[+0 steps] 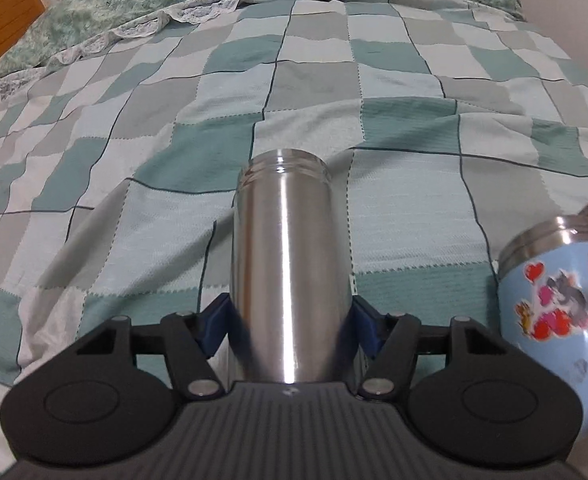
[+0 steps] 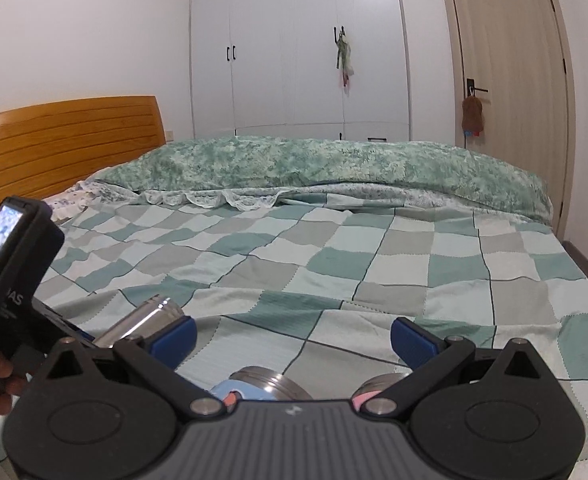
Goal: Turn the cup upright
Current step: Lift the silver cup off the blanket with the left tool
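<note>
Above bed (image 1: 394, 220), left tool (image 1: 289, 326) level, clasping cup (image 1: 285, 264)

Checked bedspread (image 2: 334, 264), wood headboard (image 2: 65, 144), white wardrobe (image 2: 294, 48), door (image 2: 506, 60)

- A plain stainless steel cup (image 1: 289, 276), tall and cylindrical, with a threaded open mouth.
- It lies tilted, mouth pointing away over the checked bedspread (image 1: 414, 208).
- Blue fingers (image 1: 213, 326) pinch its lower body from both sides.

Checkered bed (image 1: 406, 208) carries blue cup (image 1: 554, 292), green quilt (image 2: 334, 164).
</note>
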Demonstrator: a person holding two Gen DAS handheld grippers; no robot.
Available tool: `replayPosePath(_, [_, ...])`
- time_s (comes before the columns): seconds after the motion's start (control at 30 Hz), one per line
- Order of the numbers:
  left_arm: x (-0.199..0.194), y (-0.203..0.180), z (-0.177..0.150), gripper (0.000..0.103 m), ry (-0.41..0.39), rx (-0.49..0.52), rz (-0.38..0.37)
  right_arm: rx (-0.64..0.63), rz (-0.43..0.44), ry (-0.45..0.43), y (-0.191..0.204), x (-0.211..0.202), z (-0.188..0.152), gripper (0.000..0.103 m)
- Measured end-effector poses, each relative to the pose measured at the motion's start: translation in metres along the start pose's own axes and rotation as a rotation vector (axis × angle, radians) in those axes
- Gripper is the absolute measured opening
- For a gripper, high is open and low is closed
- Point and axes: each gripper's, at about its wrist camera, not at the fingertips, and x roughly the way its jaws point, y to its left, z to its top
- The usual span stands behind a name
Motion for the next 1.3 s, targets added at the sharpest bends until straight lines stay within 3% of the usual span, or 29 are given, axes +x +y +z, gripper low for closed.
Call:
replayPosePath(0.33, [-0.061, 0.009, -0.032, 0.064, -0.055, 0.008, -0.022, -0.004, 0.008, -0.032, 0.028, -0.053, 0.000, 0.103])
replayPosePath(0.77, [-0.154, 0.028, -0.124, 0.064, -0.114, 0.041, -0.048, -0.041, 0.033, -0.032, 0.089, -0.147, -0.021, 0.103])
replayPosePath(1.07, [-0.163, 0.037, -0.192, 0.064, -0.109, 0.088, -0.027, -0.065, 0.051, 0.012, 0.125, -0.181, -0.055, 0.103])
replayPosePath(1.3, [-0.147, 0.034, -0.217, 0.064, -0.110, 0.087, -0.027, -0.074, 0.040, 0.052, 0.137, -0.193, -0.080, 0.103])
